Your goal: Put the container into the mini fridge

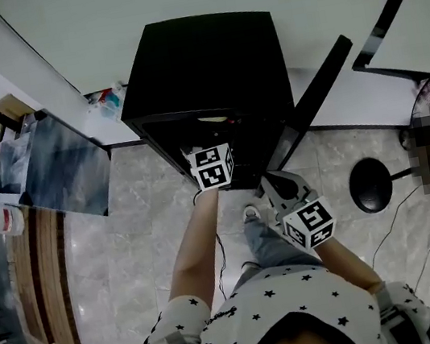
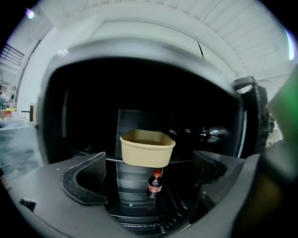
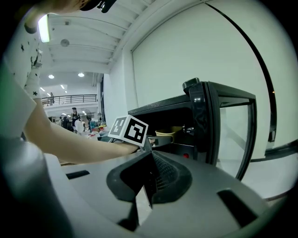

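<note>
The black mini fridge stands open against the wall. Inside it, a beige open-topped container sits on a glass shelf, with a small cola bottle on the level below. My left gripper is open, its jaws spread wide on either side of the container and a little short of it, touching nothing. In the head view, my left gripper reaches into the fridge mouth. My right gripper is shut and empty, held back at the fridge's right front. From there the container shows inside.
The fridge door swings out to the right, close to my right gripper. A round black stand base and cables lie on the marble floor at right. A grey panel and wooden shelving stand at left.
</note>
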